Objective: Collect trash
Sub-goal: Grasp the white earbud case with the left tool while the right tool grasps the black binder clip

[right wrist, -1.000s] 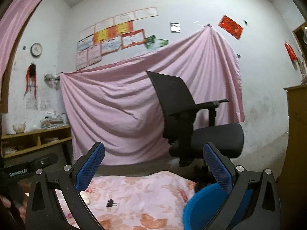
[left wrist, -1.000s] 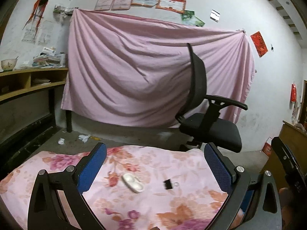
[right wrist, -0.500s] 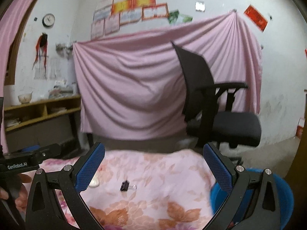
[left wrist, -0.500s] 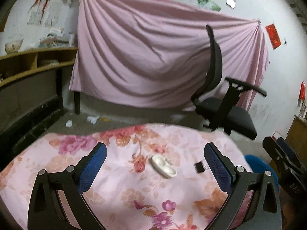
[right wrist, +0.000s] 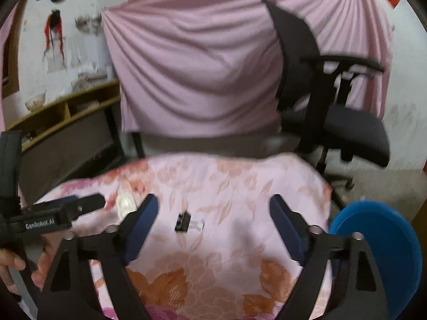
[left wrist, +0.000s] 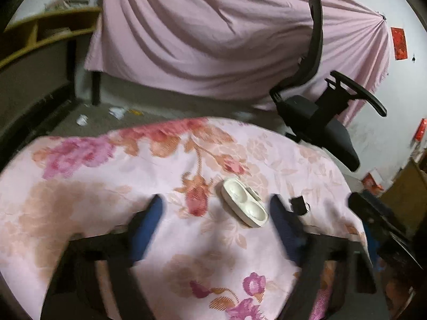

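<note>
A table under a pink flower-printed cloth (left wrist: 112, 186) is filling the lower part of both views, with a black mesh office chair (right wrist: 333, 112) standing beyond its far edge and a round blue plastic bin (right wrist: 379, 242) sitting just off its right edge. Compared with a second ago, both cameras are looking much more steeply down at the tabletop, so the two pieces of trash are now sitting larger and nearer the fingertips. The white two-hollow plastic tray (left wrist: 244, 205) is lying toward the table's right side, between the fingers of the left gripper (left wrist: 217, 216) and closer to the right-hand one, while the small black binder clip (right wrist: 184, 222) is lying near the middle of the cloth, between the fingers of the right gripper (right wrist: 213, 216). Both pairs of jaws have just been closing, yet they are standing apart, pressing on nothing. Both pickups look to be beginning, with nothing binned yet.
</note>
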